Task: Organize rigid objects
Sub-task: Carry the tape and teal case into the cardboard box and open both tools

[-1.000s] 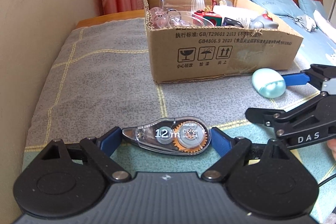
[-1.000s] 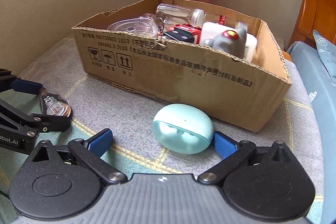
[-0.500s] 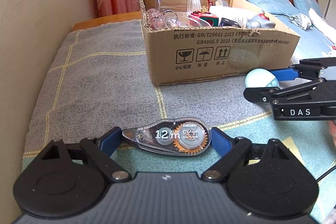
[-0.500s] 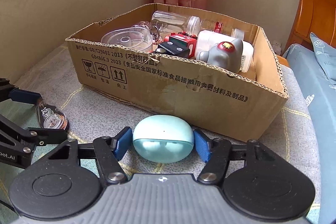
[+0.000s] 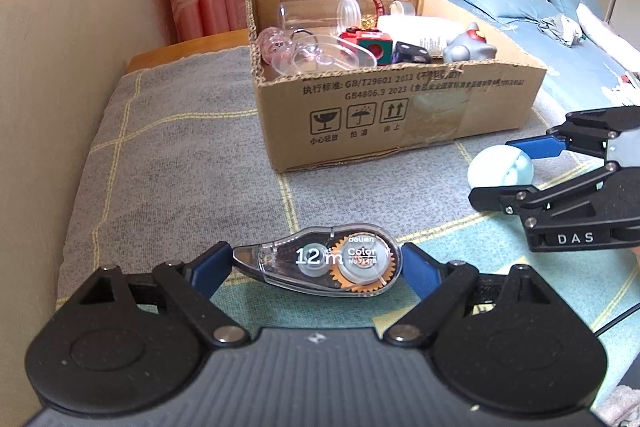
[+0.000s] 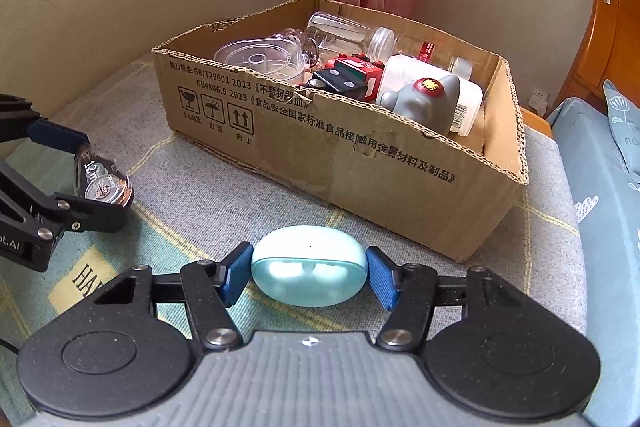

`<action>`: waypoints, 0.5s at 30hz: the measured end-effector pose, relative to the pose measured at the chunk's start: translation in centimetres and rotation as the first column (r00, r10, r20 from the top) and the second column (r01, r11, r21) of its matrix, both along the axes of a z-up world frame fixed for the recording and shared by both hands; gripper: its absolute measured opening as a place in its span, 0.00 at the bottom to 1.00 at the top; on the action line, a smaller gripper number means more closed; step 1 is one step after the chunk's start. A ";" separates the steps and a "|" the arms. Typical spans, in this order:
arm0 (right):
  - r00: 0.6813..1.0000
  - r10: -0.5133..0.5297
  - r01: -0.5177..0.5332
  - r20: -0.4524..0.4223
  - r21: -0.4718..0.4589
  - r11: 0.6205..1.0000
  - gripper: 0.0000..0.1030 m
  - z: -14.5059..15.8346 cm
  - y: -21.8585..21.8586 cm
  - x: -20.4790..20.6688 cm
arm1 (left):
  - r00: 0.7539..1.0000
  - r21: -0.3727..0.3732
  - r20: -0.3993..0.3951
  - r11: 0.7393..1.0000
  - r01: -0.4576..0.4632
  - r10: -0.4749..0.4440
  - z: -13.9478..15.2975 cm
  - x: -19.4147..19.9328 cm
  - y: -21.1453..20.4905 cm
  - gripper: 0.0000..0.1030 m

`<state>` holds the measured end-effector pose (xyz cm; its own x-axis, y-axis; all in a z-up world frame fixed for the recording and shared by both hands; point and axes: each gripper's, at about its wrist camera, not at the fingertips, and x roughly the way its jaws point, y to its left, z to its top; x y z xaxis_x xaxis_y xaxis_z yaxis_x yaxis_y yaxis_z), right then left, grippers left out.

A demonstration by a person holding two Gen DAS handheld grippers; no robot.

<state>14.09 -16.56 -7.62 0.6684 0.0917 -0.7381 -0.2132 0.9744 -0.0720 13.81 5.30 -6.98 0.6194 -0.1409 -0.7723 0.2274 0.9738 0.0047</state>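
Plastic was what both tools had to deal with. In the lower middle of the left wrist view, the left tool (image 5: 318, 269) stood wide with its blue pads against the two ends of a clear correction tape dispenser (image 5: 320, 267), which looked pinched lengthwise just over the bed cover (image 5: 168, 163). That shell seemed light, stiff and smooth, so the long-axis hold at nose and tail looked liable to slip or pivot; a squeeze across the flat faces would probably sit firmer. In the lower middle of the right wrist view, the right tool (image 6: 307, 277) stood partly closed, its pads pressed on the two narrow ends of a mint-green earbud case (image 6: 309, 277). The case appeared rounded, glossy and light, likely to squirt out under a hard squeeze. The cardboard box (image 6: 360, 163), already holding jars and toys, sat just beyond.
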 end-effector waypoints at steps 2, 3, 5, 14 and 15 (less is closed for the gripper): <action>1.000 0.013 -0.013 -0.003 0.005 1.000 0.64 0.4 -0.3 -0.5 | 1.000 0.000 0.001 1.000 0.008 -0.008 0.7 -0.2 -0.3 0.87; 1.000 0.020 -0.020 -0.004 0.004 1.000 0.64 0.6 -0.4 -0.7 | 1.000 0.001 0.002 1.000 0.014 -0.014 1.0 -0.3 -0.4 0.87; 0.999 0.036 -0.036 -0.003 -0.005 0.999 0.64 1.0 -0.6 -1.2 | 1.000 0.005 0.008 1.000 0.023 -0.023 1.8 -0.4 -0.8 0.87; 0.996 0.081 -0.080 0.027 -0.016 0.997 0.64 3.9 -1.5 -2.3 | 0.996 0.014 0.086 0.999 0.034 -0.035 5.3 0.6 -2.0 0.87; 0.996 0.084 -0.084 0.032 -0.015 0.996 0.64 4.3 -1.5 -2.3 | 0.994 0.014 0.099 0.999 0.039 -0.040 5.8 0.9 -2.2 0.87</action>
<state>11.79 -18.08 -3.31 0.6826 0.1385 -0.7175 -0.2918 0.9519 -0.0939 14.67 3.10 -1.14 0.6869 -0.1579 -0.7094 0.2638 0.9637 0.0410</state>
